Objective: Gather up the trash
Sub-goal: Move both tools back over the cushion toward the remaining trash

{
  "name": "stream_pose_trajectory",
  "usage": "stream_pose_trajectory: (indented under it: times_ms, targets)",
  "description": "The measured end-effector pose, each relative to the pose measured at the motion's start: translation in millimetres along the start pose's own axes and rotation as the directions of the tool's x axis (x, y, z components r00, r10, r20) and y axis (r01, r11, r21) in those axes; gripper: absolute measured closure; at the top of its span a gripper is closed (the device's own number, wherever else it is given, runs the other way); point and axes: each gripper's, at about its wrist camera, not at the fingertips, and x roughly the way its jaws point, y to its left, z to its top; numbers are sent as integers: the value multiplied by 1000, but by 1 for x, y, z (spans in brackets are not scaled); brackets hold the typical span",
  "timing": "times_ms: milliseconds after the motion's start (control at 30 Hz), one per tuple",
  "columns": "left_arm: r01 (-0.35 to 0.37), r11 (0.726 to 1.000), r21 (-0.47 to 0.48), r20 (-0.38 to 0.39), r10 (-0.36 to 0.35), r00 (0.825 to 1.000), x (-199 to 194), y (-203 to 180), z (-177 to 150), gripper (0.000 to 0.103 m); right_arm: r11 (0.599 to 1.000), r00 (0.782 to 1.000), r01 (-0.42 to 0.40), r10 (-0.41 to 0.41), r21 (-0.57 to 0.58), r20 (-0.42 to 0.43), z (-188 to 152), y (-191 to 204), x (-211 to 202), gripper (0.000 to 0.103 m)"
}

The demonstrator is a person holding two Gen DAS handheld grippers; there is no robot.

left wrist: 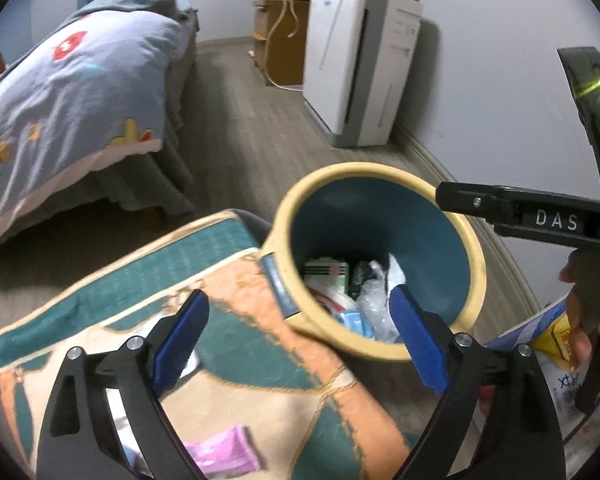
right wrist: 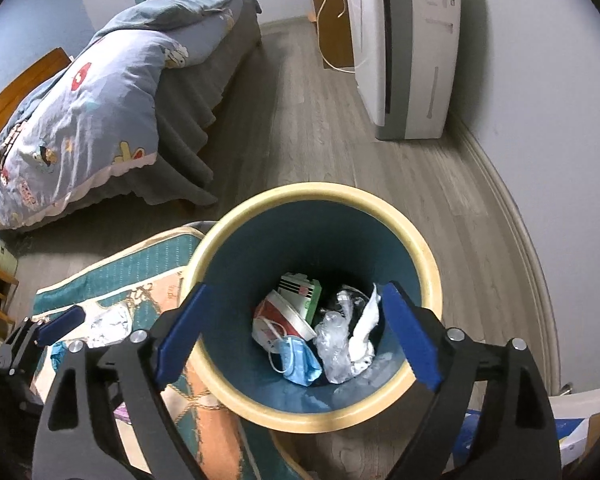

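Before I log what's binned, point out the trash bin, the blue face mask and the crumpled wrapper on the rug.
trash bin (right wrist: 428, 264): right wrist view, cream rim.
blue face mask (right wrist: 300, 364): right wrist view, pleated front.
crumpled wrapper (right wrist: 110, 322): right wrist view, its middle.

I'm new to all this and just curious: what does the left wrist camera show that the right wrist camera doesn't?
Only the left wrist view shows the person's hand gripping the right gripper's handle, and a pink wrapper on the rug.

Only the right wrist view shows the blue face mask clearly, inside the bin, and crumpled silver foil on the rug.

Both show the yellow-rimmed bin, the patterned rug, the bed and the white appliance. Both grippers are open and empty.
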Motion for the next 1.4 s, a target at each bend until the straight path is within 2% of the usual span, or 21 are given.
stream_pose_trajectory:
  times_ms: [133,467,667,867,1033,1233,1400]
  targets:
    - [-38,999,10,15,37,999,-21,13,-6,10,1000,1000,-13,13,-1,21,2,11,-7,6]
    - [-149,989,7,41,149,988,-68,63,-34,9,999,1000,-13,14,-41,18,-4,55,-11,6]
    - [-217,974,-64,17,218,976,-95,110,-58,8,993,998,-55,54,-101,-15,-13,103,-8,6]
    - [-263,957,-124,15,267,964,-125,149,-82,8,980,998,-63,56,-189,-43,-26,149,-4,6]
    - [-304,940,-157,-25,304,952,-132,178,-104,8,970,996,-77,64,-231,-61,-37,179,-2,6]
    - [-323,923,-210,-46,321,946,-136,202,-121,8,946,996,-65,40,-317,-84,-53,209,3,6]
    - [-319,918,-235,-64,313,948,-131,211,-128,8,881,991,-81,22,-467,-129,-78,229,16,6]
